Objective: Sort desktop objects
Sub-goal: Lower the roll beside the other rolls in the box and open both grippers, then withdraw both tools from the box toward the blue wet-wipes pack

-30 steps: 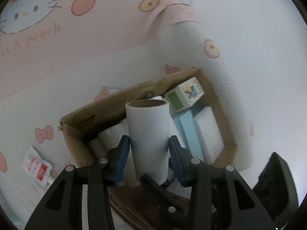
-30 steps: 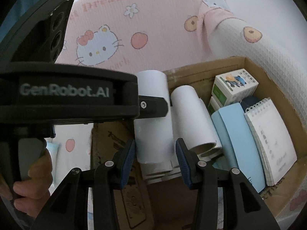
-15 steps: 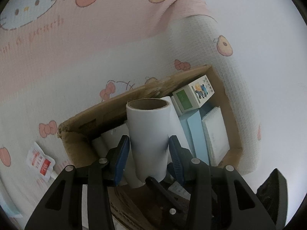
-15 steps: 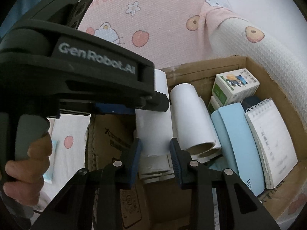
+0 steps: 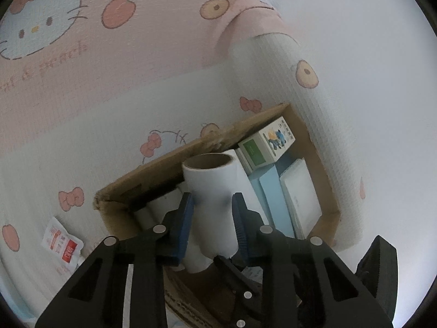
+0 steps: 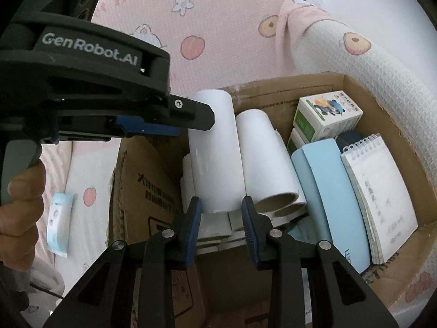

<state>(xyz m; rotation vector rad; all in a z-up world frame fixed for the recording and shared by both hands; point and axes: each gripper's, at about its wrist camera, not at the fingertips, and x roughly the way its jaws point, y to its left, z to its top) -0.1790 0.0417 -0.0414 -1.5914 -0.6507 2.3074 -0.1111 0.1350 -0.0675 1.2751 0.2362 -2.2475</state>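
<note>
"While the left gripper's (image 5: pixel 213 199) jaws were closing, what sat between them?"

"A white paper roll (image 5: pixel 210 180) with a brown cardboard core, standing nearly upright. The blue pads pressed its sides in."

"And the right gripper (image 6: pixel 221 205)?"

"Its pads were drawn in against the lower end of that same roll, one on each side, clamping it."

"Where was the roll?"

"Over the left end of the cardboard box (image 6: pixel 286 87), above more white rolls (image 6: pixel 267 158) lying inside. A small printed carton (image 6: pixel 327 114) stood at the far wall. Light blue books (image 6: pixel 325 191) and a spiral notepad (image 6: pixel 382 191) filled the right end."

"Anything outside?"

"A red-and-white sachet (image 5: pixel 61 242) lay on the Hello Kitty blanket (image 5: pixel 136 68), left of the box. The left hand (image 6: pixel 21 210) gripped its handle."
</note>
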